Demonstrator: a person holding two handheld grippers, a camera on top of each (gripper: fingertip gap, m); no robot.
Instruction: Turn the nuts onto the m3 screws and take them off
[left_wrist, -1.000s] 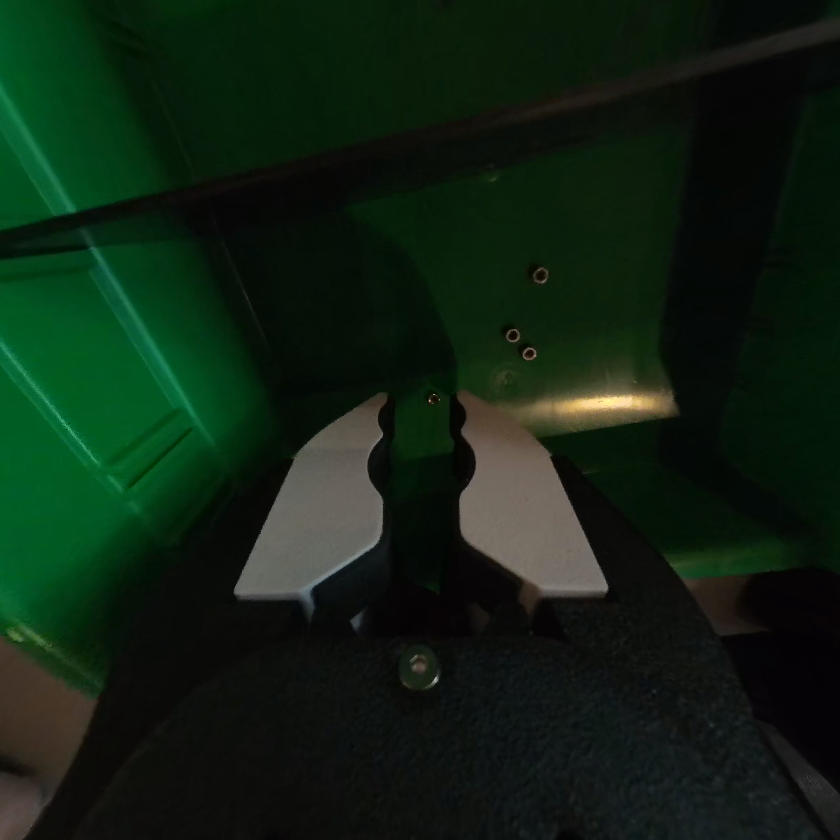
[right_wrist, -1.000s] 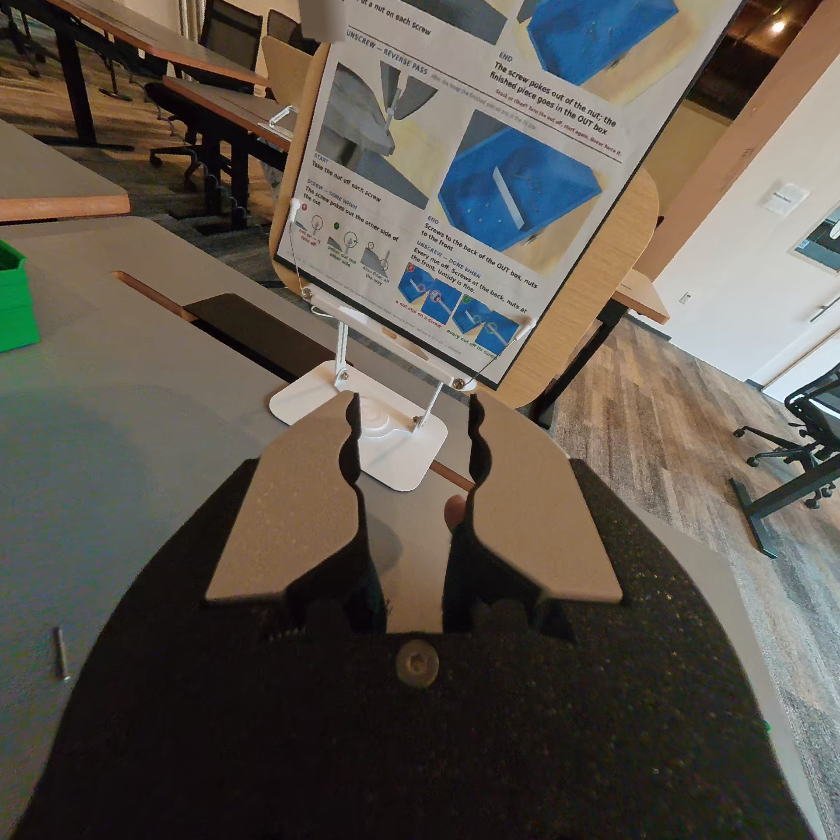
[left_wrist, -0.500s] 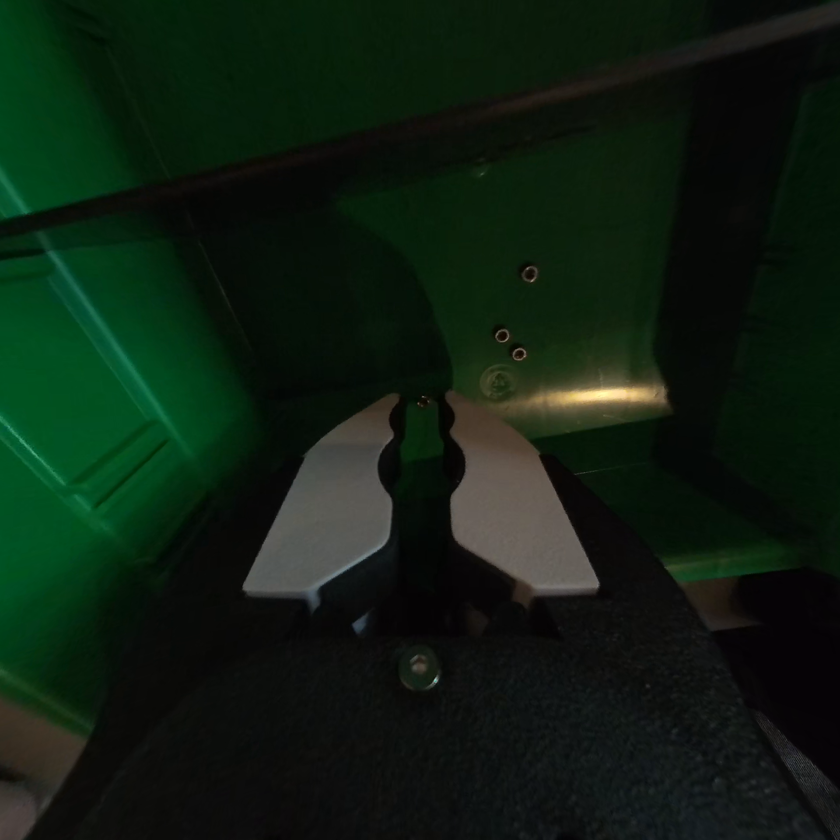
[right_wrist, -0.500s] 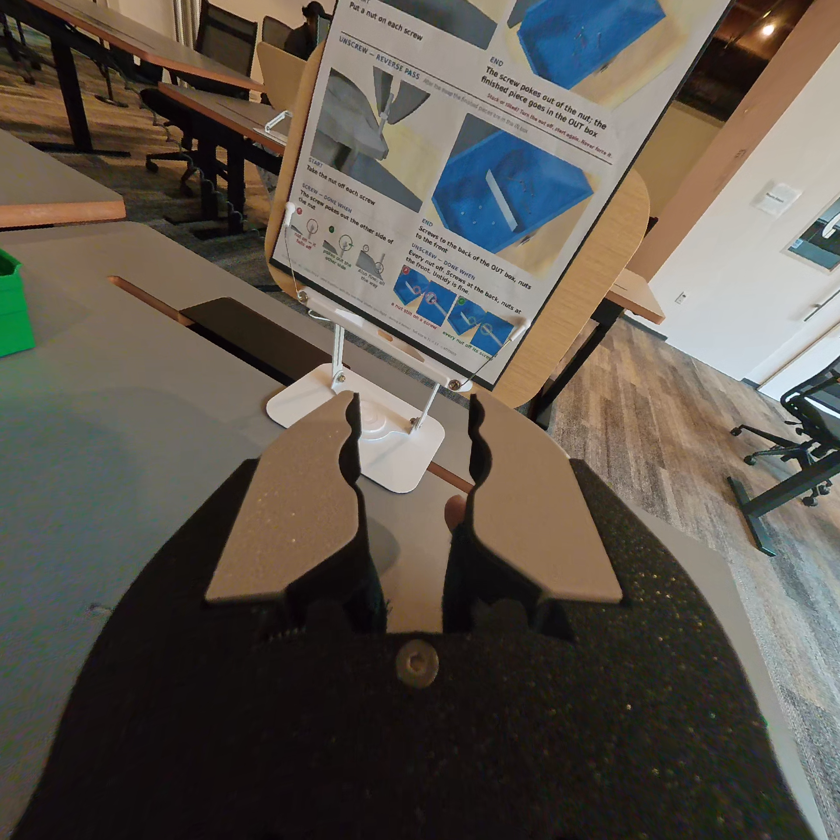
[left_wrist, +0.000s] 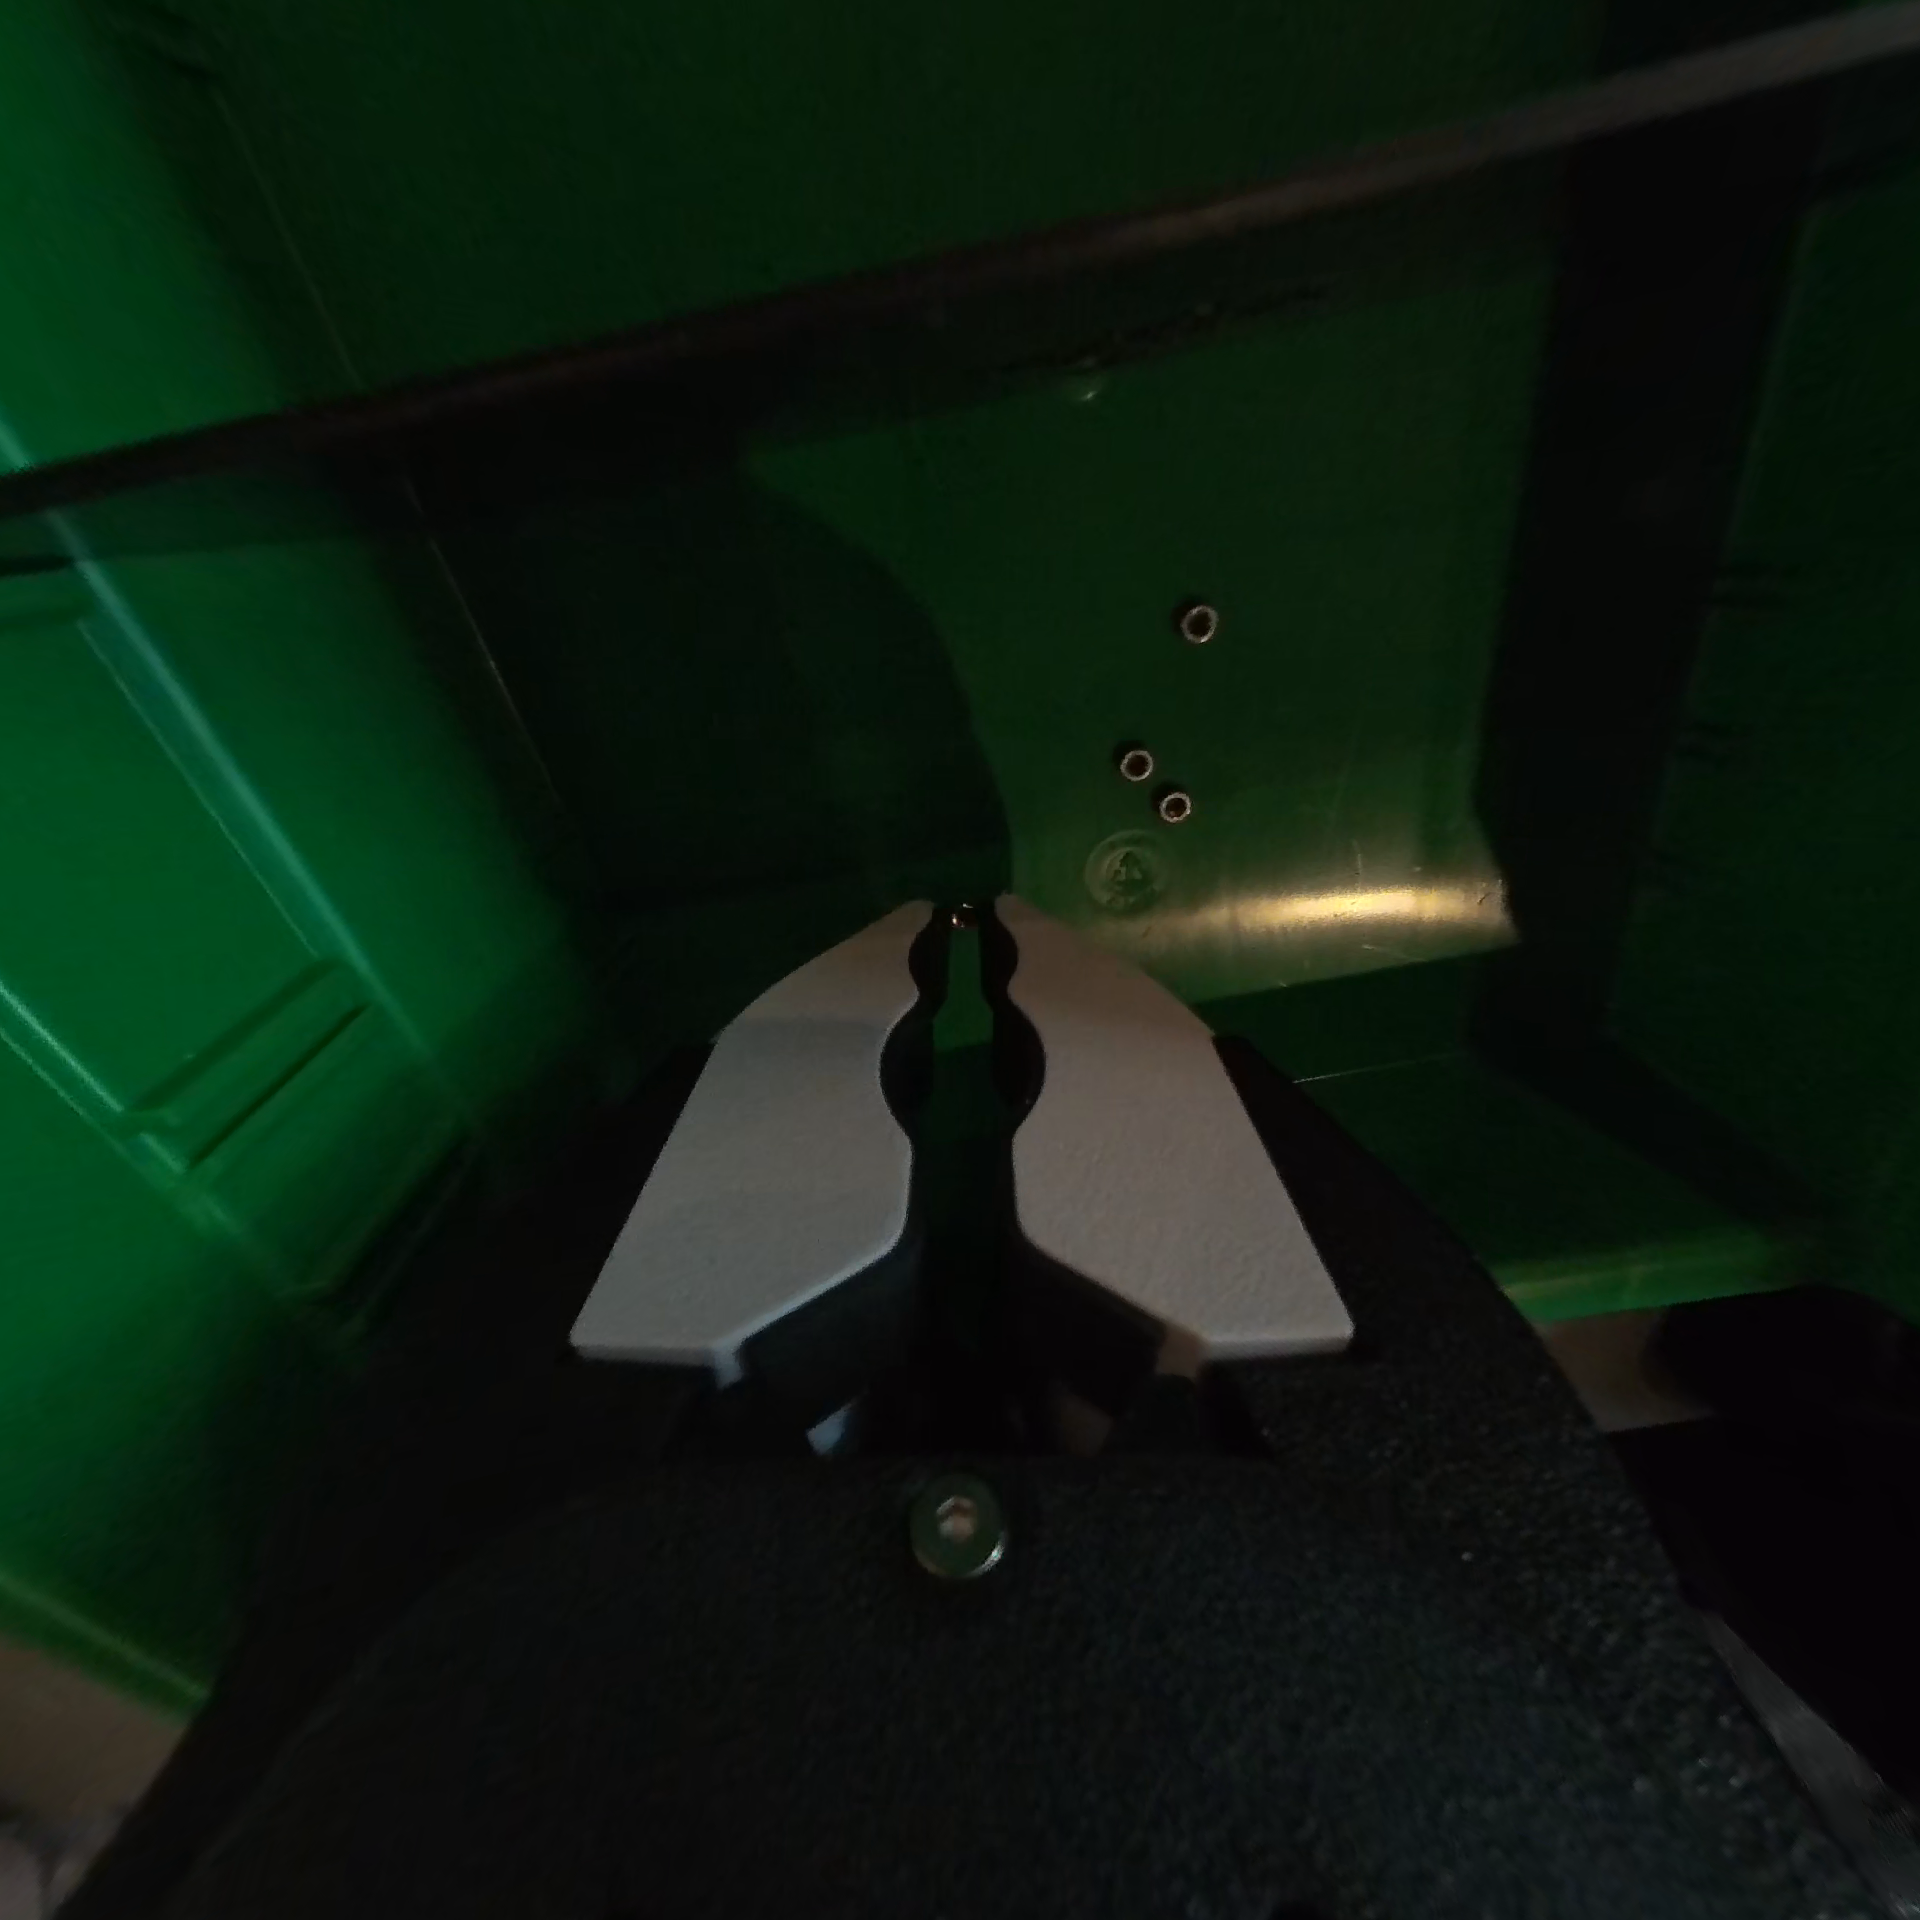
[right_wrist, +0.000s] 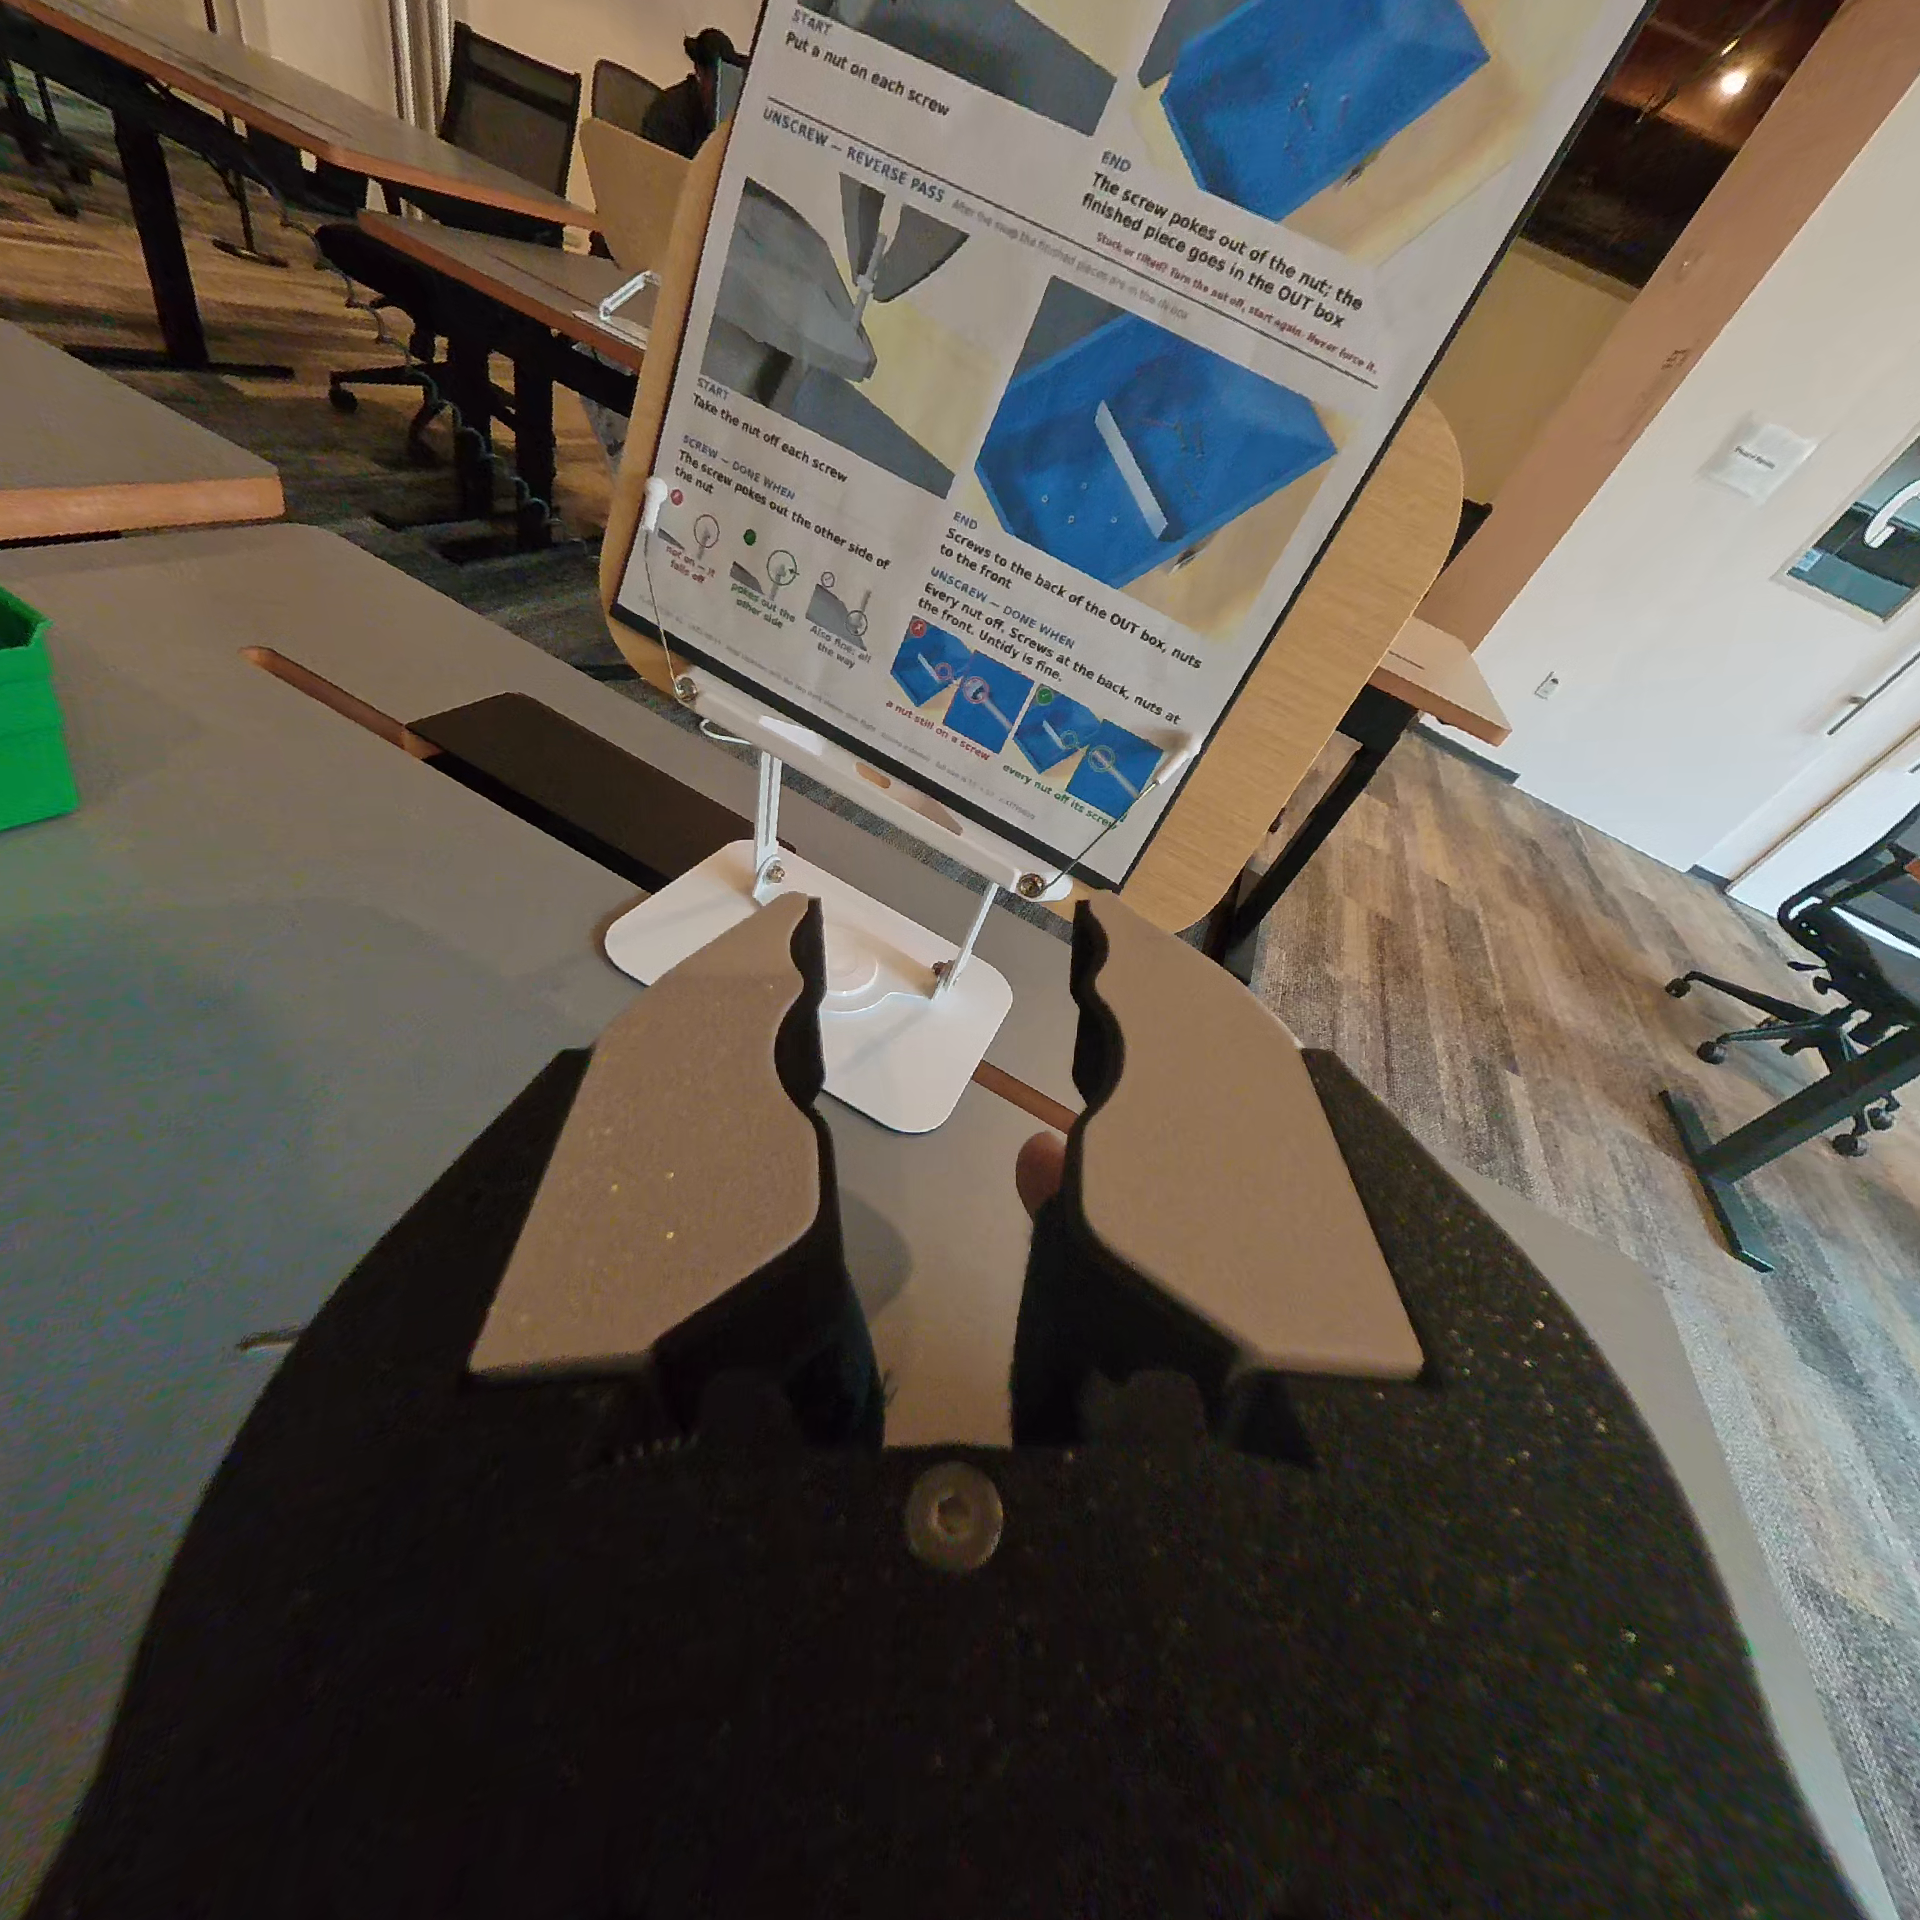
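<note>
With my left jaws (left_wrist: 964, 914) nipped on a tiny nut (left_wrist: 965, 916) down in the dim green bin (left_wrist: 260, 831), three more nuts (left_wrist: 1136, 765) lying to the right, and my right jaws (right_wrist: 940, 914) spread idle over the desk (right_wrist: 260, 987), I fear that shallow tip-hold lets it squirt free.

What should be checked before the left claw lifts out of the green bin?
1. Left claw closed on a nut: ok, a small nut sits between its tips.
2. Grip firm: cannot tell, too dark.
3. Spare nuts left on the green bin floor: ok, three.
4. Right claw open and empty: ok.
5. Screw ready for the nut: cannot tell, none visible.
</note>
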